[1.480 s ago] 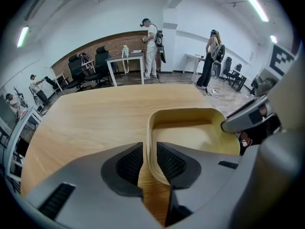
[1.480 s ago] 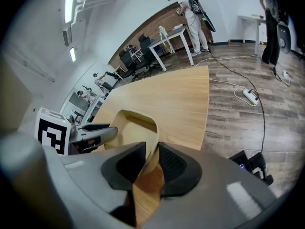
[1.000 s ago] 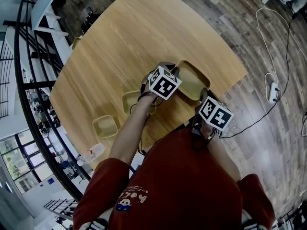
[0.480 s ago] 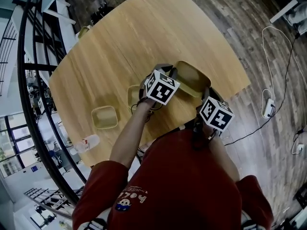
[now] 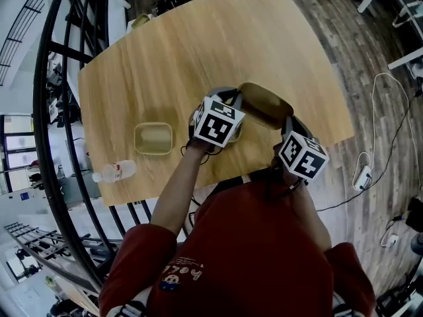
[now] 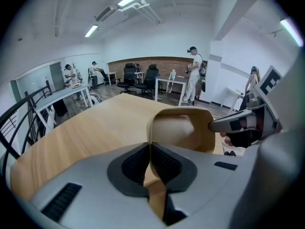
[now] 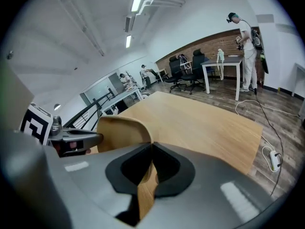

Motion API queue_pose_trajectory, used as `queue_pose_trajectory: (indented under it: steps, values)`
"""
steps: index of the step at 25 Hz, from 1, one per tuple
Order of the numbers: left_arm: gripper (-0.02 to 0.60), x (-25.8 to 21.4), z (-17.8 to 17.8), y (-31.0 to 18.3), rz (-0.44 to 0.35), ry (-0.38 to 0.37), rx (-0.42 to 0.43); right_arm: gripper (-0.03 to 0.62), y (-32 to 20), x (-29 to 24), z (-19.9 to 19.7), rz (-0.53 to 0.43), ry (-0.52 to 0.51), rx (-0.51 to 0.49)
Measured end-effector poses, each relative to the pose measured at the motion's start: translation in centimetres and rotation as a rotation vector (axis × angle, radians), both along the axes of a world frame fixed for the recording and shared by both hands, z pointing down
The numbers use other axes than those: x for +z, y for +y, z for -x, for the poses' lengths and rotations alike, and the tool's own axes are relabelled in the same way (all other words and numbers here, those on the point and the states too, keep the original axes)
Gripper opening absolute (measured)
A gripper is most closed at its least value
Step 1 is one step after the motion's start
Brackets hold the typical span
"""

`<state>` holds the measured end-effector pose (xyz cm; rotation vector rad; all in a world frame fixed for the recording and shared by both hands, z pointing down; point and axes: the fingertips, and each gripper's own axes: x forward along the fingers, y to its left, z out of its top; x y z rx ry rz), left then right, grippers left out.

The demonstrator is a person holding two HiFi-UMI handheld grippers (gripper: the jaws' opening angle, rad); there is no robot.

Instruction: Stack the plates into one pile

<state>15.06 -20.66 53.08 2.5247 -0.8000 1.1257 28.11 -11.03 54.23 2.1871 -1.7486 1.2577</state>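
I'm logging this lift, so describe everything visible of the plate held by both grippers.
The plate is a tan, rounded-square dish with a raised rim, plastic-looking and empty. It is tilted and appears held above the wooden table. The left gripper and right gripper pinch opposite rims, their fingers closing on it.

A light wooden desk (image 5: 165,58) with rounded corners. One small square yellow plate (image 5: 153,138) lies flat on it, near the front edge, towards the left corner.
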Motion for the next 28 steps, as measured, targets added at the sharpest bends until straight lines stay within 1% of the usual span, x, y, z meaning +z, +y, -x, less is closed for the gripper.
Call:
queue_pose_trajectory:
  steps: [3, 9, 16, 21, 28]
  values:
    - [0.02, -0.9, 2.9, 0.1, 0.001, 0.011, -0.057, 0.018, -0.8, -0.8, 2.3, -0.014, 0.004, -0.061]
    - [0.02, -1.6, 9.0, 0.5, -0.003, 0.007, -0.173, 0.02, -1.9, -1.6, 7.5, -0.022, 0.002, -0.181]
    - [0.02, -1.3, 14.7, 1.6, 0.012, -0.014, -0.265, 0.02, -2.0, -1.3, 12.7, 0.001, -0.018, -0.284]
    - [0.02, 0.0, 16.8, 2.2, 0.067, -0.029, -0.287, 0.02, -1.9, -0.2, 14.4, 0.052, -0.051, -0.307]
    - [0.02, 2.8, 17.5, 2.7, 0.151, -0.067, -0.295, 0.02, -1.4, 1.8, 14.9, 0.148, -0.082, -0.332]
